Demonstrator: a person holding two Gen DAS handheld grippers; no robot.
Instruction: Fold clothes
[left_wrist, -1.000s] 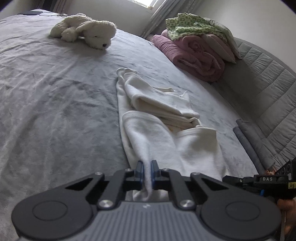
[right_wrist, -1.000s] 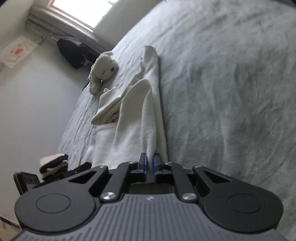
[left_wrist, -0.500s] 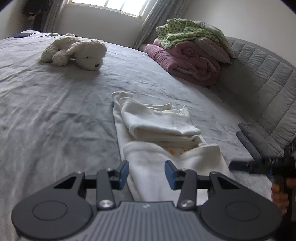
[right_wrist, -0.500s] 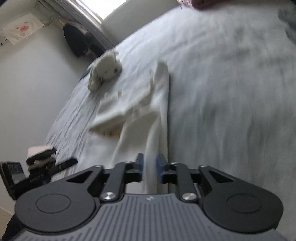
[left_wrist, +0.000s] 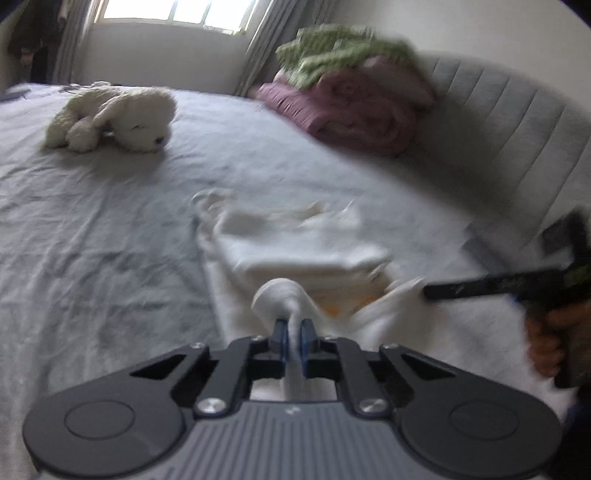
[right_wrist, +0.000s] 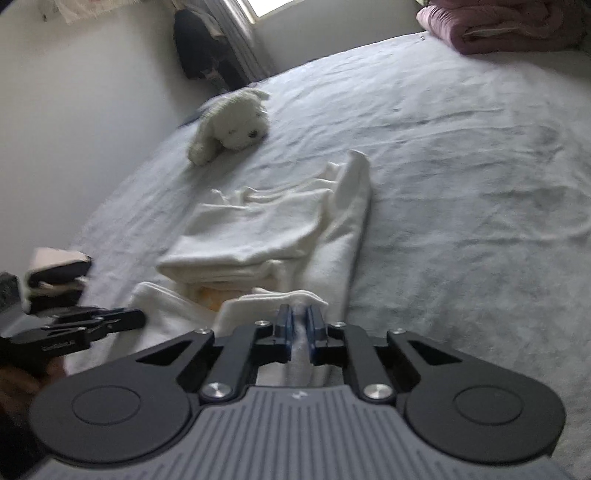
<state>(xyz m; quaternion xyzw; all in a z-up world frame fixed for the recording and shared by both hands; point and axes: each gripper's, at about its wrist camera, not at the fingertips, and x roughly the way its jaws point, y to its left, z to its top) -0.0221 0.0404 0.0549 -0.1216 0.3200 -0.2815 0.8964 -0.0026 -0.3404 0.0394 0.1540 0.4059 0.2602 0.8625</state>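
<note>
A cream-white garment (left_wrist: 295, 251) (right_wrist: 258, 229) lies partly folded on the grey bed, its far part doubled into a flat stack. My left gripper (left_wrist: 291, 334) is shut on a bunched near edge of the garment, which bulges up between the blue pads. My right gripper (right_wrist: 299, 321) is shut on another near edge of the same cloth. The right gripper also shows as a dark blurred shape in a hand (left_wrist: 546, 332) at the right of the left wrist view. The left gripper body (right_wrist: 74, 328) appears at the lower left of the right wrist view.
A white plush dog (left_wrist: 118, 118) (right_wrist: 229, 125) lies farther back on the bed. Rolled pink and green blankets (left_wrist: 347, 99) sit against a grey padded headboard (left_wrist: 498, 125). Grey bed sheet (right_wrist: 461, 184) spreads wide to the right of the garment. A window is at the far wall.
My left gripper stood open half a second ago and has now shut on the garment's near edge. Both views have swung, and the near edge is bunched upward.
</note>
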